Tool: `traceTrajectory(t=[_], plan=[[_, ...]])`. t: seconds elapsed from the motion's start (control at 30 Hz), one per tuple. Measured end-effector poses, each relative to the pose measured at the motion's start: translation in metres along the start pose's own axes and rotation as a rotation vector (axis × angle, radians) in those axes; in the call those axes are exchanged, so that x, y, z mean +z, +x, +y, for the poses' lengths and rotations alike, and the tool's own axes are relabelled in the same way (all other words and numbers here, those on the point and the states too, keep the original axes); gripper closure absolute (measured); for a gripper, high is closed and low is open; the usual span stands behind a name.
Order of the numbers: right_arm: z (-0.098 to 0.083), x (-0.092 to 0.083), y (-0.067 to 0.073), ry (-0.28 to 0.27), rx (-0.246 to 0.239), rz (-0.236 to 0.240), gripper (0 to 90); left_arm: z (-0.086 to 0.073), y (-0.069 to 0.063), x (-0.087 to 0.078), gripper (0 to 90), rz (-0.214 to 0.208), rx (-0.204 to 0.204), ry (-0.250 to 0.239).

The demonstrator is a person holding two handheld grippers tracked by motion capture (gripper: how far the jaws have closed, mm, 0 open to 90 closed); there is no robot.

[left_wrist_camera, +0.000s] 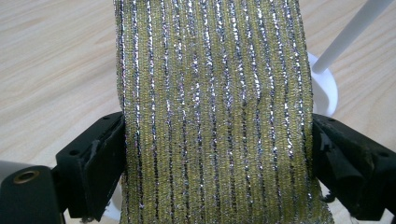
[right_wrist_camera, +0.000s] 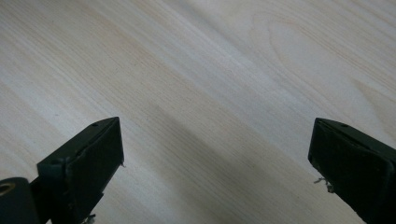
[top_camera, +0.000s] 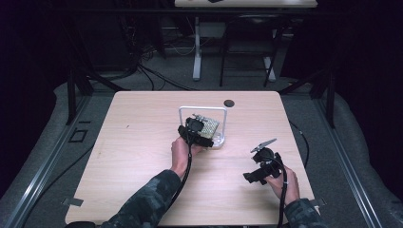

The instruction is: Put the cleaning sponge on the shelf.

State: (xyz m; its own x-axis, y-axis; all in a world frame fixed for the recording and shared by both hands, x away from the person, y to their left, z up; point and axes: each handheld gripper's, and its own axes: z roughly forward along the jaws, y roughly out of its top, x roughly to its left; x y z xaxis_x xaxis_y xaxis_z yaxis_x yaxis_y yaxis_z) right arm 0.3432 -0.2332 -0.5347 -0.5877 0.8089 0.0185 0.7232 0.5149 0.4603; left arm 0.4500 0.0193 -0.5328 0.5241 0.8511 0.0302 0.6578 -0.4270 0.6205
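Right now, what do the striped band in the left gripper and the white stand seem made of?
Band: looks like woven or knitted fabric, yellow-green with glittery silver threads running lengthwise. White stand: smooth, matte thin rod frame on round base, probably plastic or painted metal; cannot tell which.

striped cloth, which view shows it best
The left gripper view: the striped cloth fills the frame between the left gripper's jaws, its gold and silver ribbing sharp. The high view shows it small, beside the white rack. The right gripper view faces bare table.

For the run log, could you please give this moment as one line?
left claw: shut on glittery striped fabric | by white rack | right claw: open over table
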Motion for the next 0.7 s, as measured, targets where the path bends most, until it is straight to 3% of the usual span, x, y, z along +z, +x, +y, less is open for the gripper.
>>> traceTrajectory(t=[0.4, 0.7], plan=[[0.0, 0.001, 0.001, -0.001, -0.007, 0.006, 2.8, 0.002, -0.005, 0.01, 10.3, 0.004, 0.006, 0.02], [0.001, 0.001, 0.002, 0.017, -0.022, 0.001, 2.8, 0.004, -0.008, 0.015, 10.1, 0.024, 0.035, 0.031]])
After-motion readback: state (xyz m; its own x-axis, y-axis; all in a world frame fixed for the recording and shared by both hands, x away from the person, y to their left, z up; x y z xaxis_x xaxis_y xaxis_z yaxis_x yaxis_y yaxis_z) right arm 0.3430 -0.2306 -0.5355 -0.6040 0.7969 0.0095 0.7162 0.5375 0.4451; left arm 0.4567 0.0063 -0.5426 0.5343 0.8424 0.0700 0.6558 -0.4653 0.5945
